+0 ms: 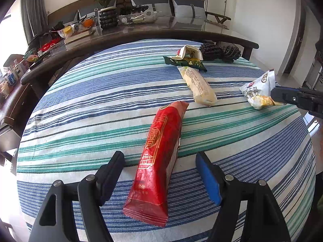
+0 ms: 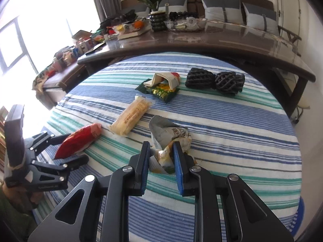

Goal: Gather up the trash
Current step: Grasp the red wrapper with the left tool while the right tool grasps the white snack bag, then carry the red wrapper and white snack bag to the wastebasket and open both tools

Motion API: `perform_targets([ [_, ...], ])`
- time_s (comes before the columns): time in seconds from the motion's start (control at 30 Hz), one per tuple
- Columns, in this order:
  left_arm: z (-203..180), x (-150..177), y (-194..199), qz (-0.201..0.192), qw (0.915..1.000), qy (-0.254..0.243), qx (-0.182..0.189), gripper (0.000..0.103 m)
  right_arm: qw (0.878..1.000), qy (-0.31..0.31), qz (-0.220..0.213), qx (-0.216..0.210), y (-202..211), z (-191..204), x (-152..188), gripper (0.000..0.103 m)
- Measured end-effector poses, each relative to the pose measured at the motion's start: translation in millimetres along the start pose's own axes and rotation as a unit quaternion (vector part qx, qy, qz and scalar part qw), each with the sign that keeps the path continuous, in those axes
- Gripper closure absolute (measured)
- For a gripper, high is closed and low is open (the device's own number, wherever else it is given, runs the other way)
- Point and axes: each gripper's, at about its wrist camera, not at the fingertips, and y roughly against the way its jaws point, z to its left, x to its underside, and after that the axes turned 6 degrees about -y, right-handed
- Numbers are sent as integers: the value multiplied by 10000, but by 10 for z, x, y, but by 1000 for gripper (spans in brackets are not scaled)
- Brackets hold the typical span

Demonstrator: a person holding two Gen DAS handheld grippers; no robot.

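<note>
A long red wrapper lies on the striped tablecloth between the fingers of my open left gripper, which straddle it without touching. It also shows in the right wrist view. My right gripper is shut on a crumpled white and yellow wrapper, also seen in the left wrist view. A cream wrapper, a green wrapper and a white torn packet lie further back.
Two black mesh foam sleeves lie at the far side of the round table. Behind it stands a dark long table with bowls, fruit, a potted plant and clutter. A sofa with cushions lines the wall.
</note>
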Motion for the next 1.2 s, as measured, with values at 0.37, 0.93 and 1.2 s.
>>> perform_targets([
  [0.37, -15, 5, 7, 10, 10000, 27, -28, 27, 9968, -452, 545, 362, 373, -578, 562, 71],
  [0.93, 114, -48, -24, -11, 9997, 246, 46, 28, 9966, 294, 150, 757, 292, -221, 344, 22],
  [1.2, 89, -52, -7, -5, 9999, 102, -14, 57, 9906, 548, 424, 1181, 92, -154, 282, 68],
])
